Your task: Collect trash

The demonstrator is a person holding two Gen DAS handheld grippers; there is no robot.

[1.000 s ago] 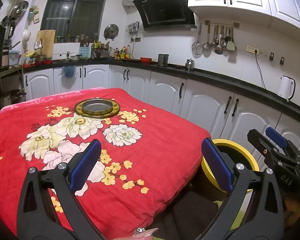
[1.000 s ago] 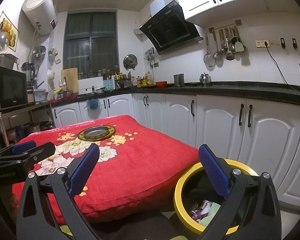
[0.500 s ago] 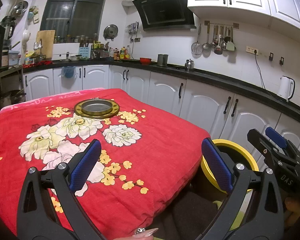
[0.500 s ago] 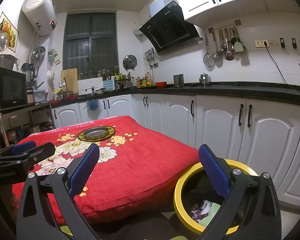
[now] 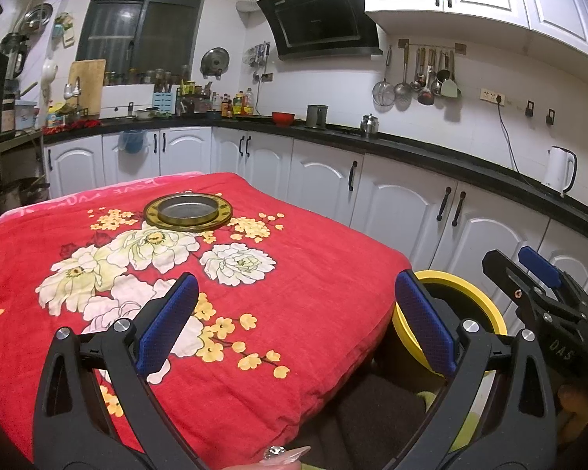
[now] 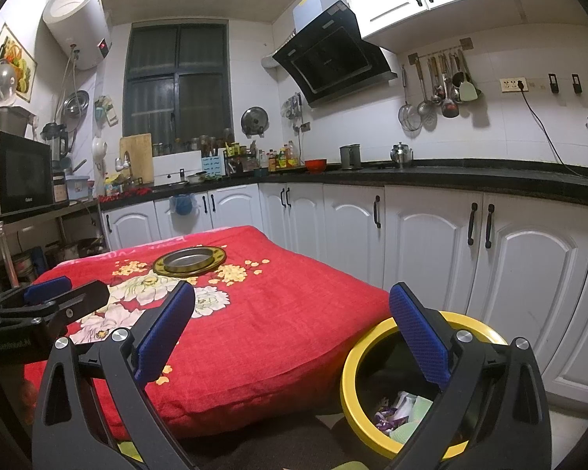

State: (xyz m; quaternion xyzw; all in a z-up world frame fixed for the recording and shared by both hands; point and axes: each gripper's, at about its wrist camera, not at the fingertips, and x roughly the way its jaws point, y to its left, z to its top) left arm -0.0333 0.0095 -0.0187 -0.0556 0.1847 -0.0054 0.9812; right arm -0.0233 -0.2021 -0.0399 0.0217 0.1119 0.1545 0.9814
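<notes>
Left tongs spread wide, blue pads empty, hovering over the near edge of the bench under a red floral blanket. Right tongs equally wide, nothing gripped, hanging above the round yellow-rimmed trash bin just beside the bench corner. Only the right view looks down into the bin: crumpled white, green and purple wrappers at the bottom; the left view shows just its rim. A round brass-rimmed metal tray sits at the blanket's far end. White cabinets behind.
</notes>
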